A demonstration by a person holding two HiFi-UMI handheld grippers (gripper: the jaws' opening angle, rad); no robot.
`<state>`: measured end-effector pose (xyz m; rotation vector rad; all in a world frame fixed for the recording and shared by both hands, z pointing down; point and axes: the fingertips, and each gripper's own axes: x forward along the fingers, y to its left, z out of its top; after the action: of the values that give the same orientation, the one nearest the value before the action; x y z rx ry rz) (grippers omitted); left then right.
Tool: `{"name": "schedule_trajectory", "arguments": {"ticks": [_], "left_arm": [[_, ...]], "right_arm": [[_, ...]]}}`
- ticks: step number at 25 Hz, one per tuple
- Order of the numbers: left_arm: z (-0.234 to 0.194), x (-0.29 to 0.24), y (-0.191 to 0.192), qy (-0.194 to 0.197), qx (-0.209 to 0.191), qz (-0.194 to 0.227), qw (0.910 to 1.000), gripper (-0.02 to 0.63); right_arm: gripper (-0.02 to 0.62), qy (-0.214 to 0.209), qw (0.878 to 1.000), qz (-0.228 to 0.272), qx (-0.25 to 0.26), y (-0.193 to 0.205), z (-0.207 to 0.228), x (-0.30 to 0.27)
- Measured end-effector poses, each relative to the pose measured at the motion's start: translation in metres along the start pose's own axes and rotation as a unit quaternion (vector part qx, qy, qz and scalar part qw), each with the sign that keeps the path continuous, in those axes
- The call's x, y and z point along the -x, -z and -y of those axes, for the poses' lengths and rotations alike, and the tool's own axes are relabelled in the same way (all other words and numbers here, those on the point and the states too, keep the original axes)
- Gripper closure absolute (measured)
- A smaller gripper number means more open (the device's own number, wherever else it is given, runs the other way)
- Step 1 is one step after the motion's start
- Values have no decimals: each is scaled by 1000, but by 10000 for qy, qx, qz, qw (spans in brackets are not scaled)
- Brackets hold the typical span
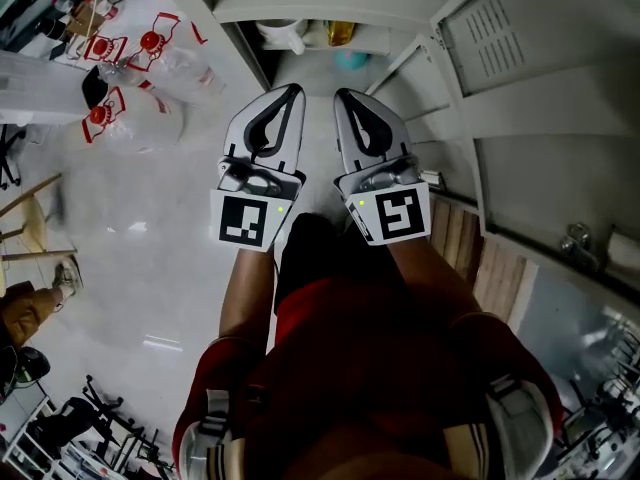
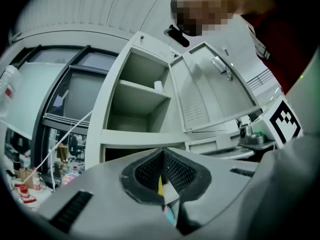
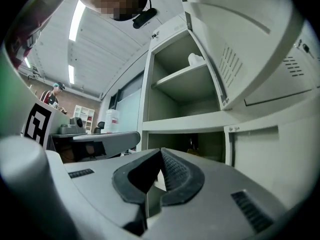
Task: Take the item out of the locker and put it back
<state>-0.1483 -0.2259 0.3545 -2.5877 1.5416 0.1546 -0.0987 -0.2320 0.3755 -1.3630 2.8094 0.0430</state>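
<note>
The grey locker stands open ahead of me, its door swung out to the right. In the head view a white item, a yellow item and a teal item lie inside it. My left gripper and right gripper hang side by side in front of the locker, both shut and empty. The left gripper view shows its jaws closed below the shelf, which carries a white item. The right gripper is likewise closed, with a white item high on the shelf.
Clear bags with red print lie on the floor at the left. Wooden chair legs stand further left. A wooden slatted panel leans below the open door, and a second door latch sits at the right.
</note>
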Motion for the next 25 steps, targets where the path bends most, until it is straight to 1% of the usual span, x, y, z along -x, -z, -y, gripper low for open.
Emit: {"name": "schedule_trajectory", "arguments": {"ticks": [5,9,14,20,25], "left_arm": [[3,-5,-42,30,-52,55,10000,598],[3,-7,-69,39,-10,45,10000,598],[9,-6,-107,51,38,96,9999,598],[12,-5,-139,83,54,123,9999,598],[25,-3,-163,184,-15,180,9997,598]], "right_arm": [[598,-9,10000,75,4,-42,-1,0],[598,-16,9999,131,-3,-73,-4,1],[598,46,9993,285,-223,-116,-5,8],[598,85,9991,349,-217,-148,-4,16],[598,102,9988,441,-169,-172,-3,29]]}}
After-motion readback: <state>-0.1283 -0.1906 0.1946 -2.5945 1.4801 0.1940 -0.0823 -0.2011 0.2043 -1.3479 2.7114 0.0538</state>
